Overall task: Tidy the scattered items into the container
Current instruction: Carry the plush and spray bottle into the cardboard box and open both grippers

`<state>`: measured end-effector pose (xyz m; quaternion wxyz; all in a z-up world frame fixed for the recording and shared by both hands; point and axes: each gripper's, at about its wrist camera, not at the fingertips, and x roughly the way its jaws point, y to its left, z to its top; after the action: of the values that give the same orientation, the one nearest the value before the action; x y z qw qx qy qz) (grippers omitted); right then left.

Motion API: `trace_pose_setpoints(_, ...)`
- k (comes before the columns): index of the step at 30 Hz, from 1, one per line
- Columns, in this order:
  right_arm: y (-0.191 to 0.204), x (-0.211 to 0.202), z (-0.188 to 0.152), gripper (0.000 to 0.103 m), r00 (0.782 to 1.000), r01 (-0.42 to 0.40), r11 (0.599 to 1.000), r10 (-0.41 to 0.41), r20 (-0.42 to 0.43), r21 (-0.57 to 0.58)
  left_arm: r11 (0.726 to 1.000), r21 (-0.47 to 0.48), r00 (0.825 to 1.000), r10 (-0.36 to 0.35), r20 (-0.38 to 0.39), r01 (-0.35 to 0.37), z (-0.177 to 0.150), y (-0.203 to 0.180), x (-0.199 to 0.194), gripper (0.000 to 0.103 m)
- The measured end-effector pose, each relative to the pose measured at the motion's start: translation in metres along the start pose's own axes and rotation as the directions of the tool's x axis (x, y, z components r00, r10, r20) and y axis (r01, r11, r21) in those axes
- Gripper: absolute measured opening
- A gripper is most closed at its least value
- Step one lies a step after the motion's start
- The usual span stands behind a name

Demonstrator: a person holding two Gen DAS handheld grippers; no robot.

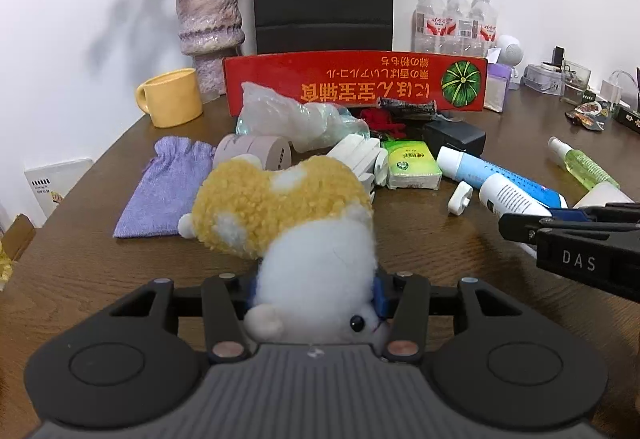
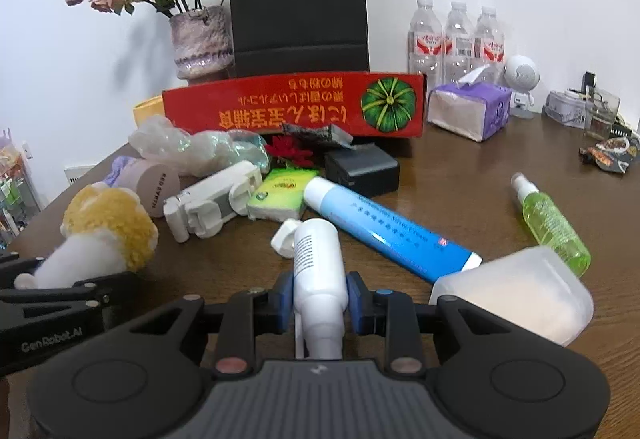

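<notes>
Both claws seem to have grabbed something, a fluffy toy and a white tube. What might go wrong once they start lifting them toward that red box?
1. The plush hamster is soft, and the left gripper pinches only its white end, so it could sag or slip free.
2. The white tube held by the right gripper lies against the loose white cap and blue tube; lifting may knock them.
3. The red box stands behind the clutter; a carried item could clip something.

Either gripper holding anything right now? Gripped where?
Left gripper: plush hamster, fingers on its white head end. Right gripper: white tube, near its tail end.
</notes>
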<state>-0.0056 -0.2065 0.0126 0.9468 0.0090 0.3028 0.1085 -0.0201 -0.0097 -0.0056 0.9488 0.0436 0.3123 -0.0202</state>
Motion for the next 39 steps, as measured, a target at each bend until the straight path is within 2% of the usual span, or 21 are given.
trace_pose_setpoints(2,0.0,-0.004,0.004,0.027,1.0,-0.004,1.0,0.004,0.007,-0.003,1.0,0.001,1.0,-0.005,0.001,0.005,0.005,0.0,-0.003,0.049)
trace_pose_setpoints(5,0.0,-0.01,0.013,0.027,1.0,-0.018,1.0,0.018,0.018,-0.012,0.998,0.015,0.999,-0.055,0.003,0.054,0.022,0.001,-0.01,0.049)
trace_pose_setpoints(9,-0.002,-0.018,0.05,0.027,0.997,-0.05,0.997,0.053,0.059,-0.059,0.994,0.062,0.995,-0.089,0.043,0.086,0.063,0.004,-0.015,0.049)
trace_pose_setpoints(14,-0.008,-0.013,0.124,0.027,0.991,-0.064,0.992,0.076,0.113,-0.113,0.99,0.058,0.987,-0.137,0.079,0.132,0.133,0.015,-0.001,0.049)
trace_pose_setpoints(18,-0.017,0.013,0.185,0.027,0.989,-0.102,0.99,0.111,0.096,-0.097,0.991,0.024,0.99,-0.131,0.046,0.13,0.198,0.027,0.042,0.049)
trace_pose_setpoints(22,-0.032,0.067,0.246,0.027,0.993,-0.116,0.993,0.116,0.011,-0.015,0.995,0.008,0.994,-0.094,-0.056,0.095,0.254,0.03,0.107,0.049)
trace_pose_setpoints(24,-0.041,0.1,0.274,0.027,0.991,-0.124,0.992,0.126,-0.054,0.036,0.996,-0.003,0.988,-0.091,-0.125,0.091,0.275,0.03,0.141,0.049)
trace_pose_setpoints(27,-0.052,0.153,0.301,0.027,0.967,-0.157,0.981,0.176,-0.182,0.117,0.994,-0.026,0.968,-0.106,-0.228,0.103,0.296,0.034,0.188,0.049)
trace_pose_setpoints(30,-0.054,0.205,0.31,0.027,0.932,-0.131,0.979,0.175,-0.318,0.153,0.996,-0.045,0.945,-0.085,-0.317,0.075,0.299,0.039,0.229,0.049)
trace_pose_setpoints(35,-0.056,0.261,0.314,0.026,0.902,-0.055,0.989,0.108,-0.419,0.137,0.995,-0.077,0.918,-0.092,-0.386,0.067,0.298,0.048,0.27,0.049)
trace_pose_setpoints(36,-0.057,0.269,0.315,0.026,0.896,-0.043,0.99,0.097,-0.432,0.134,0.995,-0.073,0.912,-0.093,-0.399,0.07,0.298,0.047,0.276,0.052)
trace_pose_setpoints(38,-0.056,0.285,0.315,0.029,0.883,-0.01,0.993,0.063,-0.466,0.115,0.995,-0.07,0.902,-0.094,-0.422,0.071,0.299,0.046,0.286,0.067)
trace_pose_setpoints(39,-0.055,0.291,0.315,0.033,0.877,0.008,0.995,0.042,-0.479,0.103,0.996,-0.07,0.905,-0.085,-0.417,0.062,0.299,0.046,0.287,0.086)
